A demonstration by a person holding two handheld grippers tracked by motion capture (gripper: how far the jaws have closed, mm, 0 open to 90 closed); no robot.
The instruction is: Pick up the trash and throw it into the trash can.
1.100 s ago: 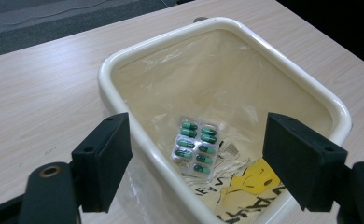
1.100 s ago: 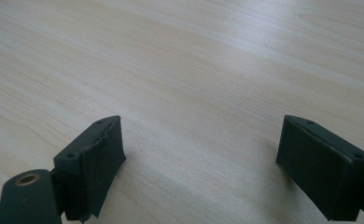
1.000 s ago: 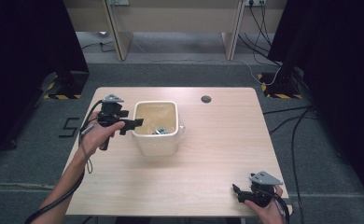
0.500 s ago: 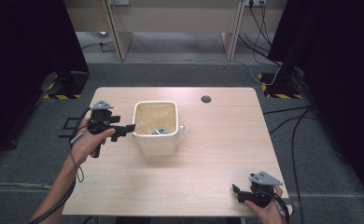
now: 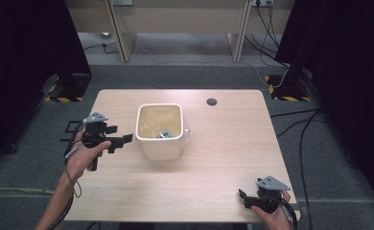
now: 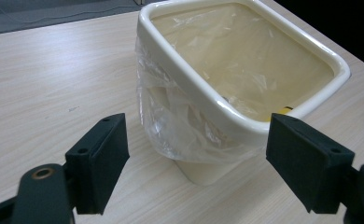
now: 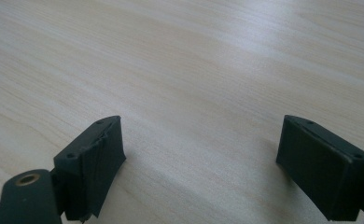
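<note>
A cream square bin (image 5: pixel 160 150) lined with a clear plastic bag stands on the wooden table (image 5: pixel 223 158), with small dark items at its bottom (image 5: pixel 165 134). My left gripper (image 5: pixel 124 141) hovers just left of the bin and points at it. Its jaws have just been opening and stand wide apart with nothing pressed between them. In the left gripper view (image 6: pixel 196 140) the bin's near corner (image 6: pixel 208 108) and the loose bag (image 6: pixel 171 126) lie ahead between the jaws. My right gripper (image 5: pixel 243 196) rests open at the table's near right corner, over bare wood (image 7: pixel 201 163).
A small round dark grommet (image 5: pixel 212 101) sits in the tabletop behind the bin. The table's left edge is close beside my left hand. Cables and desk legs lie on the floor beyond the table's far edge.
My left gripper has drawn back from the bin's left side, moving left, toward me and slightly down. My right gripper has stayed put.
</note>
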